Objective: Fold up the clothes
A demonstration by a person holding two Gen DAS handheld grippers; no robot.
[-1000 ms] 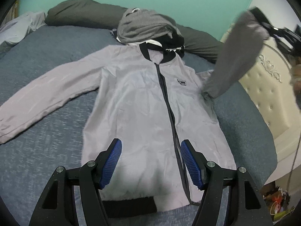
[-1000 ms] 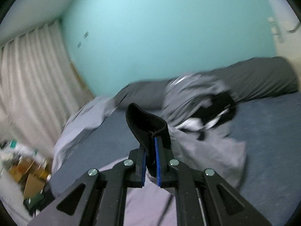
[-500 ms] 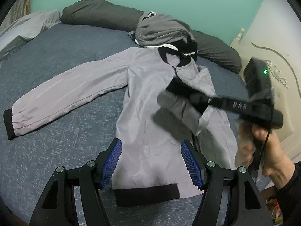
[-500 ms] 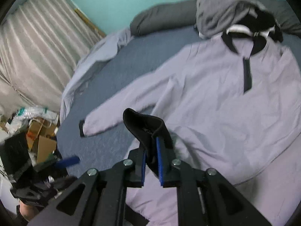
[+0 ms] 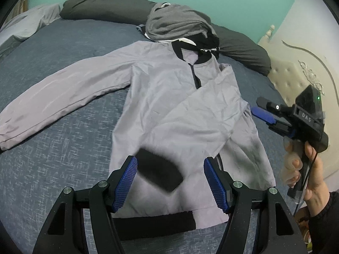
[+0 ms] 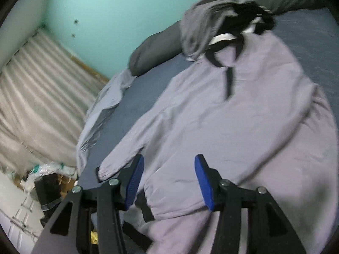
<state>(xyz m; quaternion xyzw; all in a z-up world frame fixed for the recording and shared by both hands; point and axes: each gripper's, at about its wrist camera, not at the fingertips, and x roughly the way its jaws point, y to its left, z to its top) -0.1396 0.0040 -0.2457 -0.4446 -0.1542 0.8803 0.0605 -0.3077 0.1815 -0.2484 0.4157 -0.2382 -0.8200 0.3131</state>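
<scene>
A pale grey zip jacket (image 5: 169, 97) with a black collar and hem lies face up on the blue bed (image 5: 63, 42). Its right sleeve (image 5: 203, 114) is folded slantwise across the chest, and the blurred black cuff (image 5: 159, 175) rests low on the front. The other sleeve (image 5: 63, 93) stretches out to the left. My left gripper (image 5: 170, 183) hovers open over the hem, holding nothing. My right gripper (image 6: 168, 177), held by a hand at the right (image 5: 262, 114), has its jaws opening with nothing between them. The dropped cuff (image 6: 146, 209) lies just below them.
A heap of grey and black clothes (image 5: 178, 25) sits on the jacket's collar. A long dark grey pillow (image 5: 101, 6) lies along the teal wall. A cream padded headboard (image 5: 296, 80) stands right. Curtains (image 6: 31, 95) and floor clutter (image 6: 42, 180) lie beyond the bed's left edge.
The right gripper came down across the jacket with the sleeve cuff pinched in it, then opened and let it go. The sleeve now lies folded over the chest. The left gripper shifted slightly.
</scene>
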